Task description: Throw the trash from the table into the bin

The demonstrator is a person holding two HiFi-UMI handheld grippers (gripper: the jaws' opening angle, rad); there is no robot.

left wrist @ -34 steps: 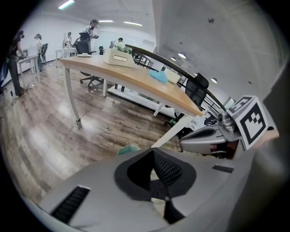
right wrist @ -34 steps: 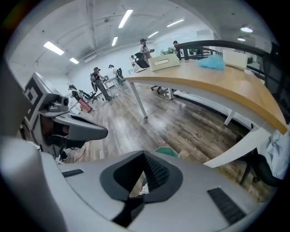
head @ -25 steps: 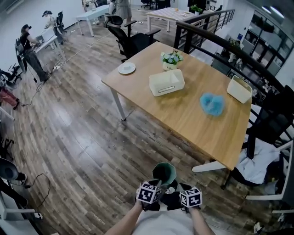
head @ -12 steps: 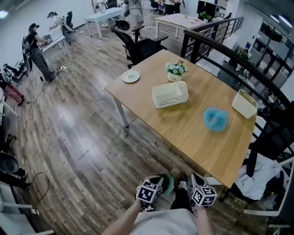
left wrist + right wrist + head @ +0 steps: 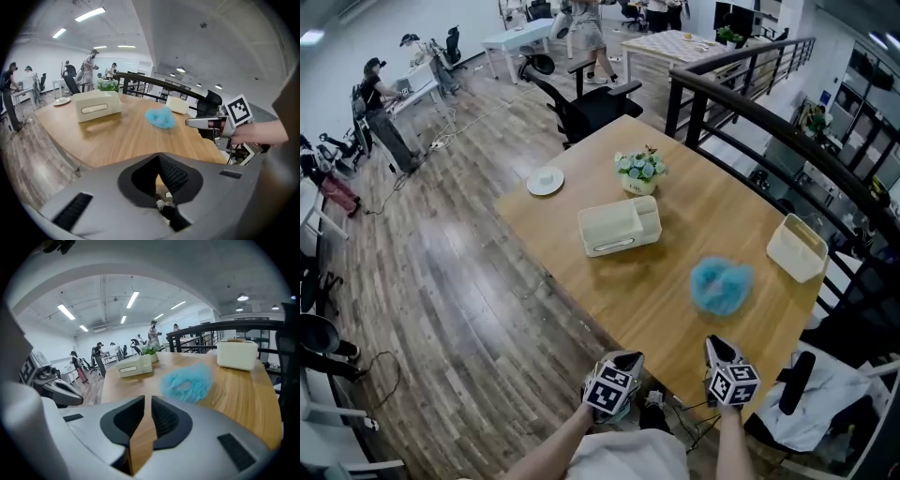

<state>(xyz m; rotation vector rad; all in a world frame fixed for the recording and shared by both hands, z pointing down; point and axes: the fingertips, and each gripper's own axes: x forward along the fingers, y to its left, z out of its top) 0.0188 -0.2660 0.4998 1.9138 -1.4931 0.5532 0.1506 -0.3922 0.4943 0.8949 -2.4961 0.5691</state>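
Blue fluffy trash (image 5: 721,286) lies on the table (image 5: 712,216); left gripper (image 5: 158,157) closed and empty, right gripper (image 5: 147,399) empty, jaws opening

Bottom of the head view: a pale grey shirt (image 5: 630,463) and two forearms (image 5: 551,452), bare, with no sleeves reaching them. The left gripper (image 5: 158,158) is a smooth grey shell. Its black ribbed pads (image 5: 176,176) sit in a dark recess, and there's a black slot (image 5: 70,211) off to the side. The right gripper (image 5: 147,401) matches it, with the same grey shell and grooved black pads; its jaws are opening, with nothing between them. Each carries a white cube (image 5: 610,391) printed with bold black square markers, one marker per face.
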